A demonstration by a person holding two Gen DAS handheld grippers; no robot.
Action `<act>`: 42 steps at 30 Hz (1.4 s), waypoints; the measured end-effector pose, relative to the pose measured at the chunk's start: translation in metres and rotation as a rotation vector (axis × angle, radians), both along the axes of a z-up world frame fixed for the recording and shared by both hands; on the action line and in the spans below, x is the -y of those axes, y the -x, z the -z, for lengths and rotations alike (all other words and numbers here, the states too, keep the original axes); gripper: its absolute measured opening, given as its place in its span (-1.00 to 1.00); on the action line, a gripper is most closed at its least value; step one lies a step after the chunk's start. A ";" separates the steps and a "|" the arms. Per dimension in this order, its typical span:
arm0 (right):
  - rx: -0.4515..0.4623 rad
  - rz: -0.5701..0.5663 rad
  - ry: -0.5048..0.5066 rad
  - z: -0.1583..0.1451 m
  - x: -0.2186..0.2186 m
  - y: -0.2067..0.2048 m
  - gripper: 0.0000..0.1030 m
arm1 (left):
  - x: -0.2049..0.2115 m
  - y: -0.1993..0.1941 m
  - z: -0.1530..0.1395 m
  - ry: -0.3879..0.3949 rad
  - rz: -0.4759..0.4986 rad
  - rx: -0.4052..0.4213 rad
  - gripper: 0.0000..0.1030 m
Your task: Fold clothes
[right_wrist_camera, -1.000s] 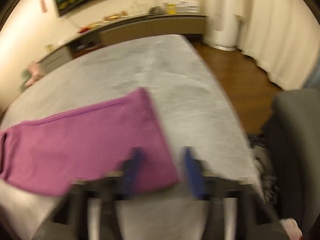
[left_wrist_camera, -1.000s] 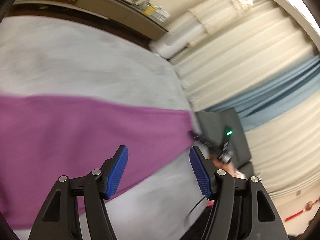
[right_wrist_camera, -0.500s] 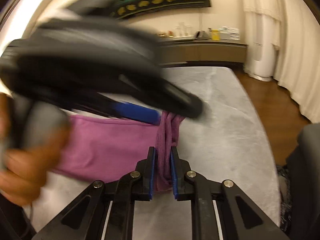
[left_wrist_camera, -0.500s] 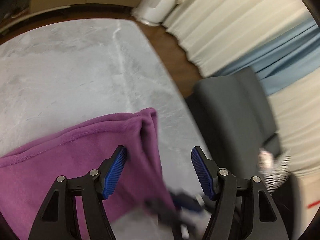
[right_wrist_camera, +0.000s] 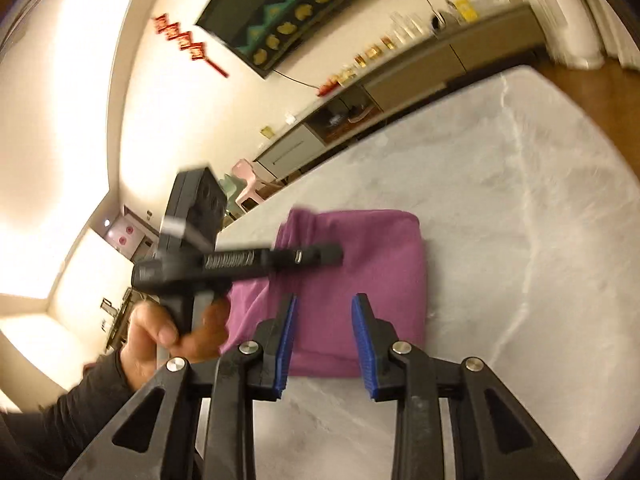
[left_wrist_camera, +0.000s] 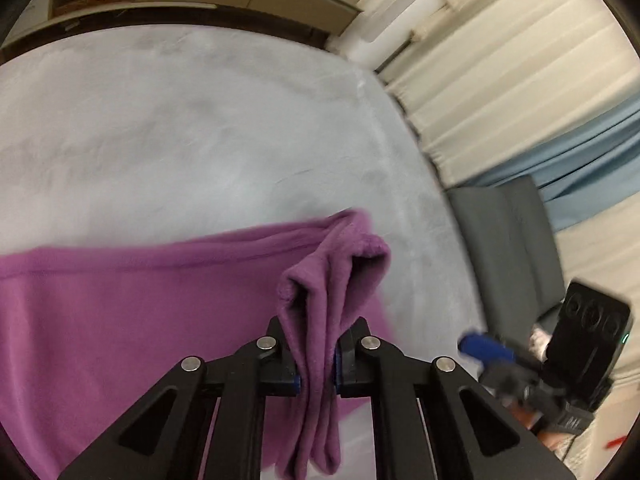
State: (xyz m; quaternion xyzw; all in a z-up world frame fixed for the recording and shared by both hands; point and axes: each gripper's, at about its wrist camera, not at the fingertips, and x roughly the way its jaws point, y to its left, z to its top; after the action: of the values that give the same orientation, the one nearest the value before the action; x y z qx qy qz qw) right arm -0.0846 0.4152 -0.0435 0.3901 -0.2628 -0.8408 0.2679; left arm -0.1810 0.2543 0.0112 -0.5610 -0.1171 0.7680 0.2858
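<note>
A purple garment (left_wrist_camera: 120, 320) lies on the grey marble table (left_wrist_camera: 200, 140), its right end bunched upward. My left gripper (left_wrist_camera: 316, 344) is closing, and its pads pinch that raised bunch of cloth, which hangs down between them. In the right wrist view the purple garment (right_wrist_camera: 360, 248) looks folded over, with the left gripper (right_wrist_camera: 280, 258) reaching across it from a person's hand (right_wrist_camera: 160, 332). My right gripper (right_wrist_camera: 324, 320) hovers above the cloth's near edge. Its jaws are opening and nothing is between them. The right gripper (left_wrist_camera: 520, 364) also shows at the lower right of the left wrist view.
A grey chair (left_wrist_camera: 508, 248) stands by the table's right edge, in front of cream and blue curtains (left_wrist_camera: 520, 92). A low sideboard (right_wrist_camera: 440, 64) with small items runs along the far wall. Bare marble table (right_wrist_camera: 520, 240) stretches to the right of the garment.
The left gripper came down and shut on the garment's raised end. The right gripper, which pinched that end half a second ago, let go, opened and drew back upward.
</note>
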 end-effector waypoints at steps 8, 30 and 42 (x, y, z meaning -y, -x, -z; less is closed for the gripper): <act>0.036 -0.027 -0.287 -0.014 0.049 -0.005 -0.49 | 0.046 -0.008 0.002 -0.050 -0.071 0.041 -0.79; 0.052 0.042 -0.582 -0.095 0.069 -0.031 -0.56 | 0.040 -0.074 0.016 0.334 -0.055 -0.202 -0.38; 0.079 -0.062 -0.615 -0.120 0.015 -0.159 -0.56 | 0.038 -0.079 0.017 0.349 -0.071 -0.203 -0.36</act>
State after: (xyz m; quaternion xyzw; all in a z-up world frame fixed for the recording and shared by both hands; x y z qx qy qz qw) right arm 0.0746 0.4002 0.0766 0.4930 0.0057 -0.8566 0.1522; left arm -0.1022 0.2166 -0.0059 -0.5172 0.0272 0.8389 0.1673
